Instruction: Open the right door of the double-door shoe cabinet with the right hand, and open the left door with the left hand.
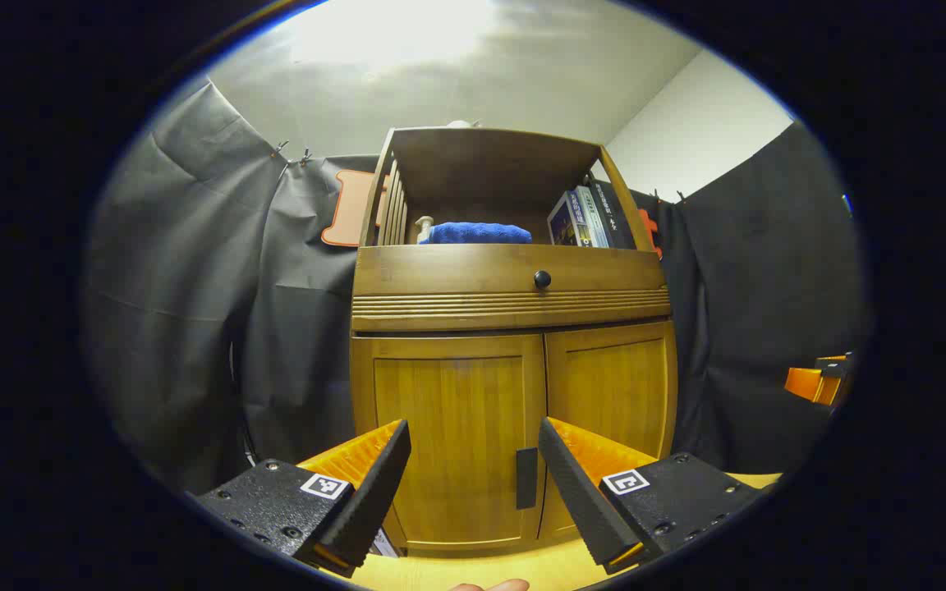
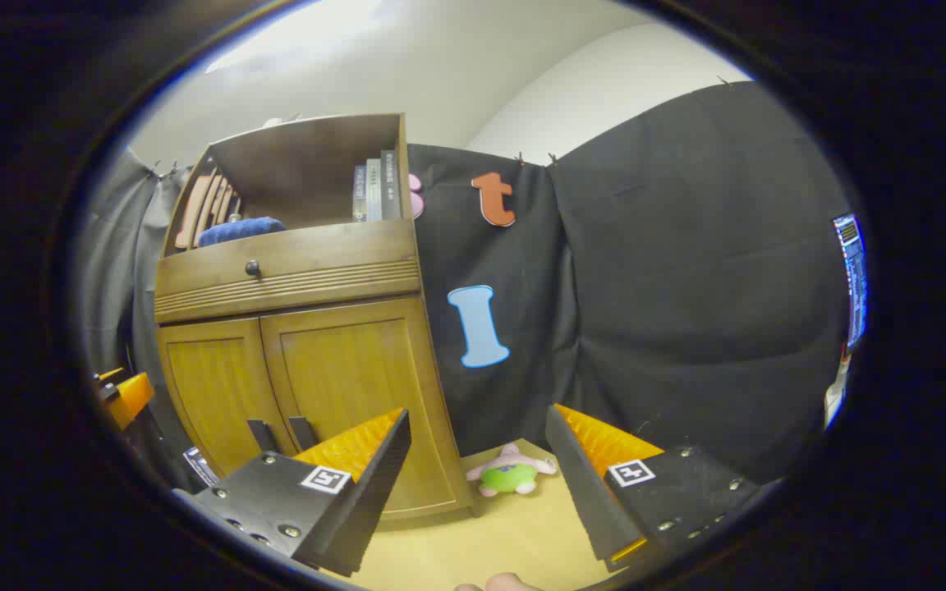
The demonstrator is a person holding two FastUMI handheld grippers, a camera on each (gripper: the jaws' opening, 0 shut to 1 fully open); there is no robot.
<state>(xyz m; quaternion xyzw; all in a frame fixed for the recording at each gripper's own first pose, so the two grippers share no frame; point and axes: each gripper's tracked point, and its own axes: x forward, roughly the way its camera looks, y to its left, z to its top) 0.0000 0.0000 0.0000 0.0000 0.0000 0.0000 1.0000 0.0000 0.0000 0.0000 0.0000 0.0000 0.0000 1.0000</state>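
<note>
The wooden shoe cabinet (image 1: pixel 514 304) stands straight ahead in the left gripper view, both doors closed. My left gripper (image 1: pixel 474 427) is open and a short way off from the left door (image 1: pixel 448 427), whose dark handle (image 1: pixel 526 478) shows between the fingers. The right door (image 1: pixel 613 386) lies behind the right finger. In the right gripper view the cabinet (image 2: pixel 292 271) is off to the left, and two dark handles (image 2: pixel 262 435) sit side by side at the door seam. My right gripper (image 2: pixel 477 423) is open, pointing past the right door (image 2: pixel 350 369) toward the cloth wall.
A drawer with a round knob (image 1: pixel 542 279) sits above the doors. The open shelf holds a blue towel (image 1: pixel 477 233) and books (image 1: pixel 592 217). A small plush toy (image 2: pixel 510 474) lies on the yellow floor (image 2: pixel 489 533) by the cabinet's right corner. Black cloth walls surround the cabinet.
</note>
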